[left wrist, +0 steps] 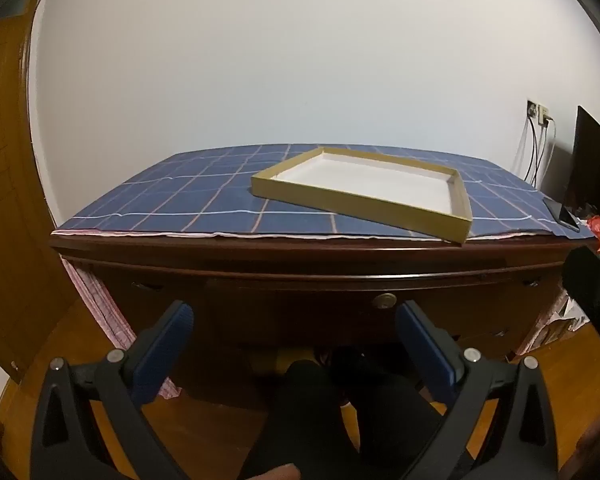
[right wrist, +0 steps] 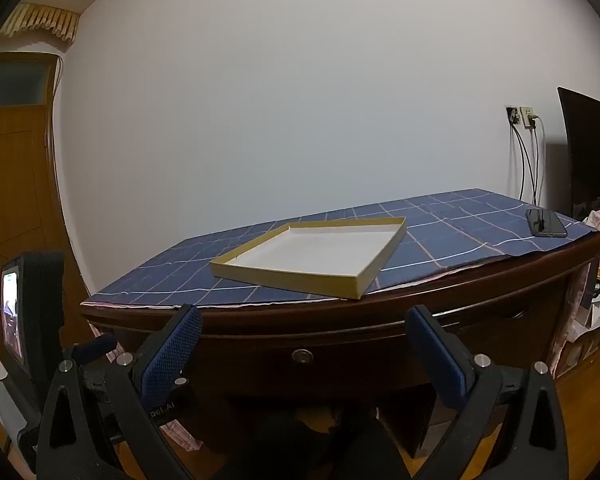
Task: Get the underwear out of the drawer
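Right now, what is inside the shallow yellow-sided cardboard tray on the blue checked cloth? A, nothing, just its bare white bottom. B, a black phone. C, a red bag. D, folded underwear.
A: the shallow yellow-sided cardboard tray shows only its bare white bottom in both wrist views, while the black phone lies apart on the blue checked cloth.

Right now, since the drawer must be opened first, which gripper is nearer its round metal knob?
Left, probably. The left gripper, open, faces the knob close up, beside its right finger; the right gripper, also open, sits farther back, the knob centred below.
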`<move>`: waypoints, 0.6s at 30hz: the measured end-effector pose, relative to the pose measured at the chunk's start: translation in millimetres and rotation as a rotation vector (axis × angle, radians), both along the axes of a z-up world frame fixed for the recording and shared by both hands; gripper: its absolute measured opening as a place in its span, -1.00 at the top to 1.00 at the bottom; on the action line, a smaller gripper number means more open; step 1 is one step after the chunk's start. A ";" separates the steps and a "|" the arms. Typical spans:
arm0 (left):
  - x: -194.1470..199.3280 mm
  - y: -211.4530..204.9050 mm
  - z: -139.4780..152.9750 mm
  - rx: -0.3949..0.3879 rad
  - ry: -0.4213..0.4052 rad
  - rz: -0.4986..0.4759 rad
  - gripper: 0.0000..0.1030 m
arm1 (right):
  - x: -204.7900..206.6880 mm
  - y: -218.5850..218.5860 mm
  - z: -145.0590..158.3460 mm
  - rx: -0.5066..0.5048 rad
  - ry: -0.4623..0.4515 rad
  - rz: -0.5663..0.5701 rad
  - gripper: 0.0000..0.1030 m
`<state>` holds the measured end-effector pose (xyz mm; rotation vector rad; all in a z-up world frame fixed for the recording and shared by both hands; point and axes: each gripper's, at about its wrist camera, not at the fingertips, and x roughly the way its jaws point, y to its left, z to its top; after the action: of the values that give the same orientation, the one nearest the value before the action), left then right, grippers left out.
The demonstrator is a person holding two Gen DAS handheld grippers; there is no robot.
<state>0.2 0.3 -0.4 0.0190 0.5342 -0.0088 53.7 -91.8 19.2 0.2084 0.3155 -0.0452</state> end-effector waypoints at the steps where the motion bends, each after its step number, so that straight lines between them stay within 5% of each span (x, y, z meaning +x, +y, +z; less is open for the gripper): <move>1: 0.4 0.0 -0.5 -0.001 0.004 0.001 -0.99 | 0.4 0.3 0.4 -0.001 -0.002 -0.001 -0.99; 18: 1.4 10.2 -4.0 0.037 0.012 0.026 -0.99 | 6.1 1.1 -5.7 0.000 0.001 0.002 -0.99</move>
<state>1.5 10.5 -4.3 0.0484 0.5467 0.0268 59.9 -90.6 13.5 0.2080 0.3169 -0.0435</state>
